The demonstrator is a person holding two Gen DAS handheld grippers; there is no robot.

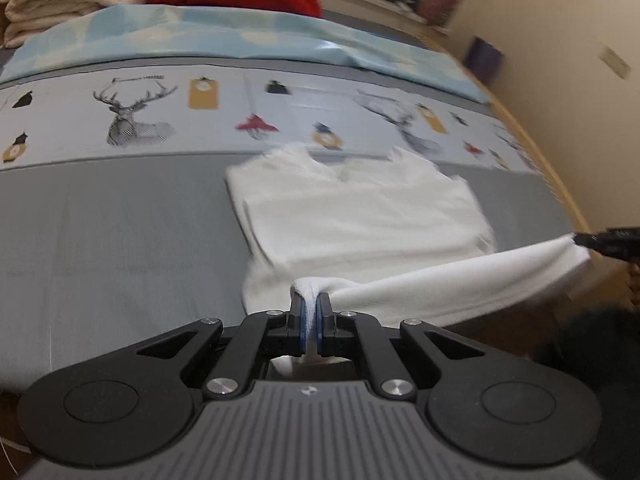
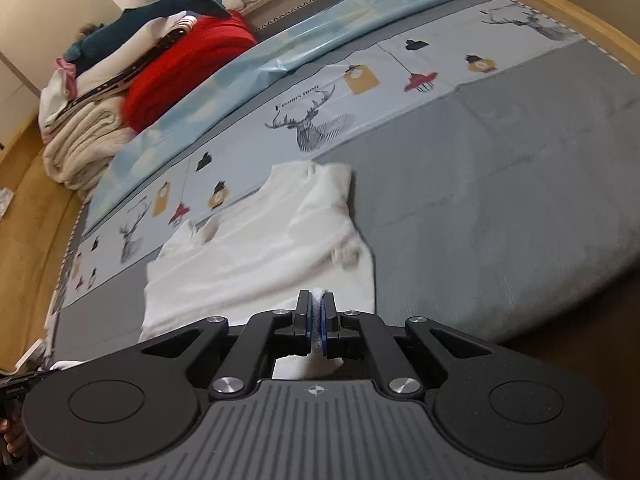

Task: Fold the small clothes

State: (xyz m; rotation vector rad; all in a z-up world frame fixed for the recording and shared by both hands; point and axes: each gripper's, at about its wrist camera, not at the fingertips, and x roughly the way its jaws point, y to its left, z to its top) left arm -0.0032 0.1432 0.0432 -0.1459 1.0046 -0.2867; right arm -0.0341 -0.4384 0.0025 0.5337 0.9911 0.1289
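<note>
I am holding a white garment (image 1: 352,208) by its near hem with both claws. My left claw (image 1: 311,300) is clamped on a bunched pinch of the cloth, the fabric squeezed between the blue pads. My right claw (image 2: 317,300) is likewise clamped on a fold of the same hem; in the left view its black tip (image 1: 600,240) is showing at the right edge, with the hem stretching as a raised band between the two claws. The rest of the garment is lying flat on the grey bed cover (image 2: 500,184), straight ahead of both claws, its far end with the shoulder straps reaching the band printed with deer (image 1: 132,116). A red blanket (image 2: 188,68) and cream blankets (image 2: 84,144) are sitting stacked at the far side of the bed, well apart from the garment.
</note>
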